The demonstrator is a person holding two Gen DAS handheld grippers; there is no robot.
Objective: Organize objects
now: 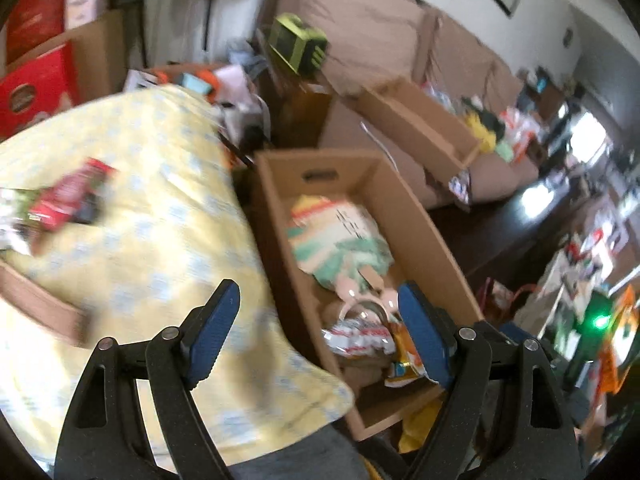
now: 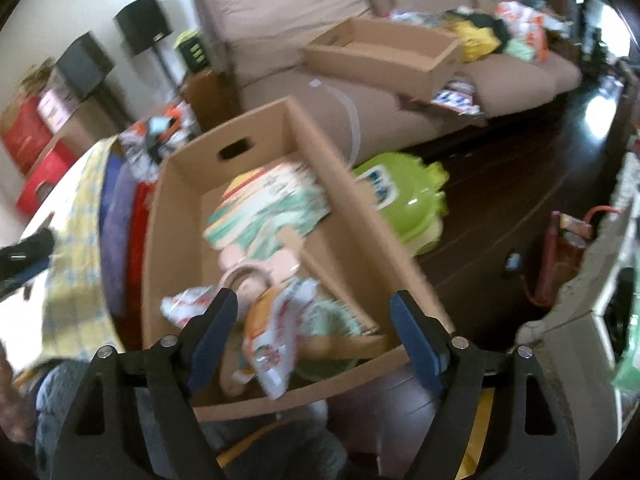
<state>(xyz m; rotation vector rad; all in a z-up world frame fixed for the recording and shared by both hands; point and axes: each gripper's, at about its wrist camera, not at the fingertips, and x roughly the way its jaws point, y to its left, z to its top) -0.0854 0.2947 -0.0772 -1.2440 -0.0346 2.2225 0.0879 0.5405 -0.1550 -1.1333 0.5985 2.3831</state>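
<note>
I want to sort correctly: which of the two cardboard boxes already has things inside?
The near cardboard box beside the yellow-clothed table; packets lie inside. The box on the sofa looks empty.

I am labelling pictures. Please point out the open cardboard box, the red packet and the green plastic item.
cardboard box (image 2: pixel 224 148): right wrist view, far wall.
red packet (image 1: pixel 68 200): left wrist view, middle.
green plastic item (image 2: pixel 416 196): right wrist view, top.
</note>
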